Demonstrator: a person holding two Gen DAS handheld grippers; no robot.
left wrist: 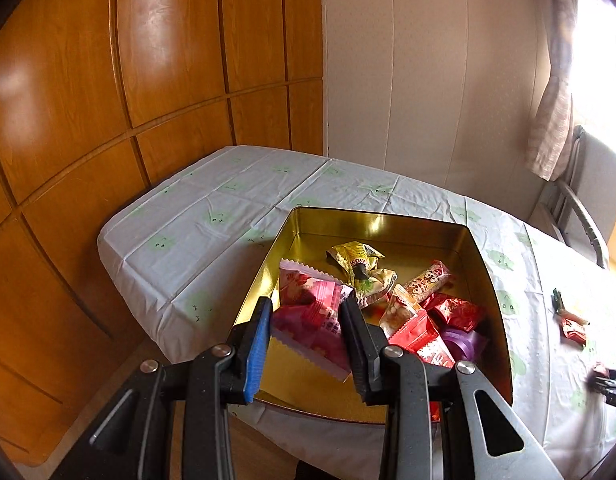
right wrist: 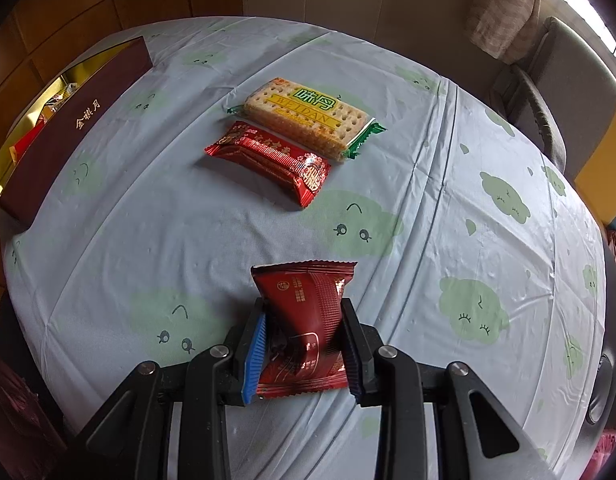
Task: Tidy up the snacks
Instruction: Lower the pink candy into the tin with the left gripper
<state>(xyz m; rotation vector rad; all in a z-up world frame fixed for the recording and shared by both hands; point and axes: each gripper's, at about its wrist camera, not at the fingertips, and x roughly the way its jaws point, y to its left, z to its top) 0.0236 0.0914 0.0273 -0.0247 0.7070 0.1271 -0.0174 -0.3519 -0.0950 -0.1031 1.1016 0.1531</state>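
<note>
Left gripper [left wrist: 308,316] pinches pink snack packet [left wrist: 312,312] directly above the gold tin [left wrist: 488,280] (drop lies straight below). Right gripper [right wrist: 303,320] clamps dark red packet [right wrist: 308,304]; tin far left.

A small room with a wood-panelled wall, a cloth-covered table and a bright window.

Glossy orange-brown wood panelling [left wrist: 155,80], divided by grooves into large rectangles, fills the left side and meets a plain cream wall [left wrist: 428,80] at a corner behind the table [left wrist: 195,216]. The table wears a pale blue tablecloth [right wrist: 448,184] printed with green cartoon faces and creased by fold lines. At the right, strong daylight pours through a window [left wrist: 600,64] beside a hanging beige curtain [left wrist: 552,112]. A grey chair [right wrist: 564,80] with a curved armrest stands near the table's far edge.
</note>
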